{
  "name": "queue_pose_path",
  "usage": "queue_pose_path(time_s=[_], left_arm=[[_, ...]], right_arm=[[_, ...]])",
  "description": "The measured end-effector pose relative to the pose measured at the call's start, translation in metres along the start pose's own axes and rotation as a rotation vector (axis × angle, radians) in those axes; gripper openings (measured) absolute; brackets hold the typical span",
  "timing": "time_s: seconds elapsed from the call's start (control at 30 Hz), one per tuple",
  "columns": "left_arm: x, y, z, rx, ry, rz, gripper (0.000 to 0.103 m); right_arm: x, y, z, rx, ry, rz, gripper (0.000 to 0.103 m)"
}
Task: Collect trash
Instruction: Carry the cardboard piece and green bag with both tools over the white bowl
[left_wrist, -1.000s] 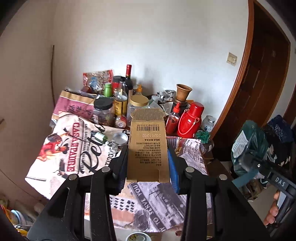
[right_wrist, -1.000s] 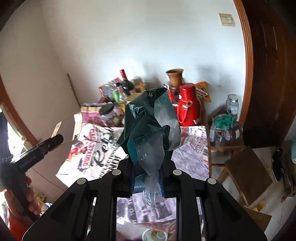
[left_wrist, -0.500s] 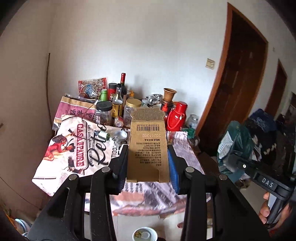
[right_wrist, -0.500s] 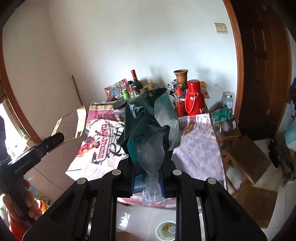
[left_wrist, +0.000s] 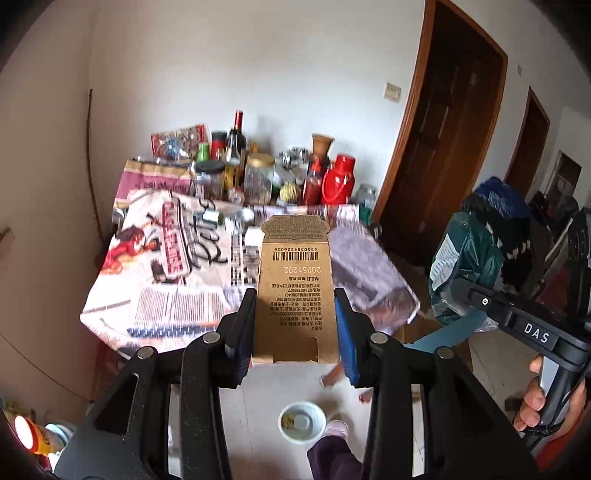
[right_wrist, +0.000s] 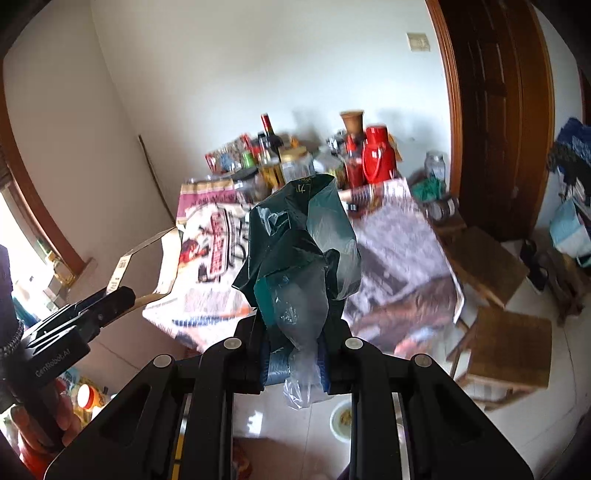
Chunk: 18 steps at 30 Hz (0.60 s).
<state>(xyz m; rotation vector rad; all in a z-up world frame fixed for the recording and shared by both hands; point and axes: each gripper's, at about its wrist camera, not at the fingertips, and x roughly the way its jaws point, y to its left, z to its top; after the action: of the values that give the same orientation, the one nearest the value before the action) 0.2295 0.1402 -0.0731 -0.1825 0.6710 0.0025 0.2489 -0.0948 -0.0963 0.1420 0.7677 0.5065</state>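
Left wrist view: left gripper (left_wrist: 295, 325) clamps cardboard box (left_wrist: 295, 291); right gripper (right_wrist: 293, 354) pinches plastic bag (right_wrist: 303, 254).

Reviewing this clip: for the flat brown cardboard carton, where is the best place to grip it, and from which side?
Grip the cardboard carton across its narrow width near the lower, notched end, coming from below that end, as the left gripper does now. It is a flattened sleeve with straight parallel long edges, so the pads seat squarely on them, and the printed face stays visible.
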Motion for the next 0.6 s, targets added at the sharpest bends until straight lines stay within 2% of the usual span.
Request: queue_pose_path(time_s=[0.27, 0.6], left_arm=[[0.024, 0.0, -0.043, -0.032, 0.141, 0.0, 0.039], [0.107, -0.012, -0.108, -0.068, 0.338, 0.057, 0.039]], right_arm=[[0.03, -0.01, -0.04, 0.025, 0.154, 0.01, 0.018], [0.105, -0.053, -0.106, 0.022, 0.378, 0.028, 0.018]])
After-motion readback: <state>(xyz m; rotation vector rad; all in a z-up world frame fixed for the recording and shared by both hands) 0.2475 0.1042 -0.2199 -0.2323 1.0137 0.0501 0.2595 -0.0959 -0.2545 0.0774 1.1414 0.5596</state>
